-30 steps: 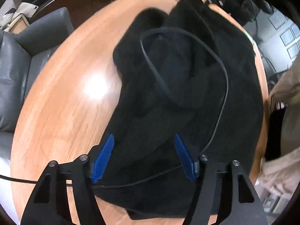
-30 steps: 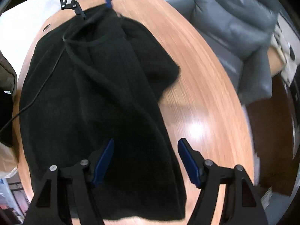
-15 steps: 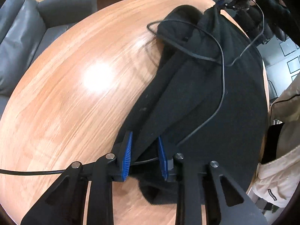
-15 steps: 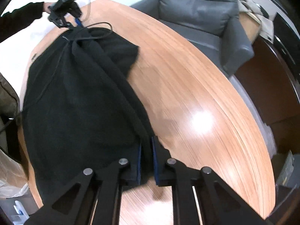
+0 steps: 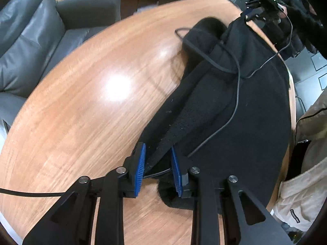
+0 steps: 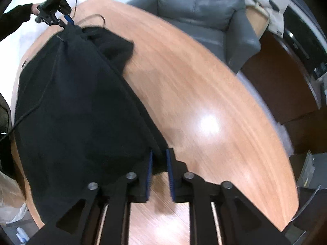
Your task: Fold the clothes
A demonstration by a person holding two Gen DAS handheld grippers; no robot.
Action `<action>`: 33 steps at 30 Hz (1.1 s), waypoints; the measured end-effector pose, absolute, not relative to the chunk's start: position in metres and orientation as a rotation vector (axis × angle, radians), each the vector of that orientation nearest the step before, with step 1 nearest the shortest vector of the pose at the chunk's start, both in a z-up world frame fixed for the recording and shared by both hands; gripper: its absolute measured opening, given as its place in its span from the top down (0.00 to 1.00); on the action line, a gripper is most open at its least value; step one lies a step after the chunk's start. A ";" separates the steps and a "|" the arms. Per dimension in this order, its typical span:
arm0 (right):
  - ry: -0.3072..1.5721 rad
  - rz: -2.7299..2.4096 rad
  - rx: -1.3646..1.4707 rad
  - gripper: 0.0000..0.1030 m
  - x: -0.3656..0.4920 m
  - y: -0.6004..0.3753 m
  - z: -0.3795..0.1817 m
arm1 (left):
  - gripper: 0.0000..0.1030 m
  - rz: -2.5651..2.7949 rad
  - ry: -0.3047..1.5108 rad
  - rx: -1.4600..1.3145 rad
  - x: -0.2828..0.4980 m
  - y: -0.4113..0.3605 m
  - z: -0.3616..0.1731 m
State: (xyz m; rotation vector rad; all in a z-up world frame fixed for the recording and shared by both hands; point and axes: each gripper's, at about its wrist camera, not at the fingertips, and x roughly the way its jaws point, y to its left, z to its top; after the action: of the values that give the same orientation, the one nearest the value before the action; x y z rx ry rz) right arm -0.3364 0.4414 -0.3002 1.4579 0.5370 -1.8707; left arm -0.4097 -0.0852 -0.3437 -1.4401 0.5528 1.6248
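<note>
Both grippers have narrowed from wide open since a second ago. Left gripper (image 5: 158, 168) pinches a gathered fold of the black garment (image 5: 241, 110) between its blue pads. Right gripper (image 6: 159, 169) has the garment's edge between its pads, its jaws opening. Fabric stretches between them along one edge of the wooden table (image 5: 85, 106); a thin black cable (image 5: 235, 85) trails across it.

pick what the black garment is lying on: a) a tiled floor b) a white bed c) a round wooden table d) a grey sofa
c: the black garment is spread over the round wooden table; the grey armchair stands beside the table with nothing black on it.
</note>
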 end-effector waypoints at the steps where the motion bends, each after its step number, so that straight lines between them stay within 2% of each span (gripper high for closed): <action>1: 0.528 -1.885 1.433 0.60 -0.335 0.440 -0.296 | 0.76 1.626 0.560 -1.439 -0.411 -0.084 -0.345; 2: 0.522 -1.901 1.409 0.45 -0.335 0.440 -0.292 | 0.76 1.619 0.579 -1.448 -0.413 -0.083 -0.349; 5: 0.587 -1.863 1.467 0.44 -0.338 0.434 -0.309 | 0.73 1.596 0.610 -1.468 -0.418 -0.080 -0.360; 8: 0.539 -1.818 1.525 0.49 -0.355 0.442 -0.327 | 0.68 1.586 0.599 -1.484 -0.423 -0.082 -0.364; 11: 0.376 -1.770 1.625 0.65 -0.369 0.458 -0.337 | 0.65 1.575 0.573 -1.507 -0.428 -0.093 -0.359; 13: 0.205 -1.807 1.631 0.65 -0.372 0.477 -0.335 | 0.63 1.569 0.546 -1.515 -0.429 -0.100 -0.352; 14: 0.127 -1.816 1.641 0.65 -0.373 0.485 -0.336 | 0.58 1.560 0.474 -1.538 -0.431 -0.107 -0.349; 15: 0.056 -1.819 1.656 0.62 -0.373 0.492 -0.340 | 0.43 1.551 0.401 -1.560 -0.434 -0.114 -0.346; 16: -0.016 -1.820 1.670 0.59 -0.372 0.499 -0.343 | 0.35 1.548 0.322 -1.581 -0.437 -0.120 -0.345; 18: -0.132 -1.818 1.686 0.51 -0.370 0.508 -0.349 | 0.34 1.548 0.171 -1.641 -0.444 -0.137 -0.350; 21: -0.325 -1.780 1.666 0.51 -0.361 0.510 -0.353 | 0.34 1.528 0.052 -1.696 -0.446 -0.152 -0.365; 24: -0.436 -1.756 1.602 0.51 -0.359 0.503 -0.357 | 0.34 1.505 -0.029 -1.709 -0.435 -0.165 -0.380; 25: -0.453 -1.759 1.579 0.57 -0.355 0.497 -0.353 | 0.34 1.499 -0.056 -1.713 -0.441 -0.157 -0.383; 26: -0.467 -1.759 1.561 0.75 -0.351 0.493 -0.349 | 0.34 1.500 -0.074 -1.714 -0.441 -0.158 -0.386; 28: -0.470 -1.763 1.534 0.88 -0.345 0.494 -0.338 | 0.37 1.509 -0.113 -1.706 -0.443 -0.166 -0.374; 29: -0.447 -1.782 1.512 0.90 -0.343 0.495 -0.331 | 0.43 1.525 -0.146 -1.702 -0.440 -0.179 -0.374; 30: -0.435 -1.806 1.484 0.90 -0.340 0.496 -0.323 | 0.64 1.539 -0.177 -1.699 -0.437 -0.192 -0.375; 31: -0.434 -1.840 1.444 0.91 -0.336 0.497 -0.316 | 0.79 1.544 -0.204 -1.706 -0.439 -0.196 -0.376; 33: -0.441 -1.901 1.370 0.91 -0.330 0.501 -0.300 | 0.80 1.554 -0.239 -1.702 -0.440 -0.195 -0.384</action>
State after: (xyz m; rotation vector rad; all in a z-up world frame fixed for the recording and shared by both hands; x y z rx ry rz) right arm -0.3298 0.5007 -0.2998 1.3703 -0.4412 -1.9005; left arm -0.4404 -0.1950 -0.3839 -1.7015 -0.2390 1.5542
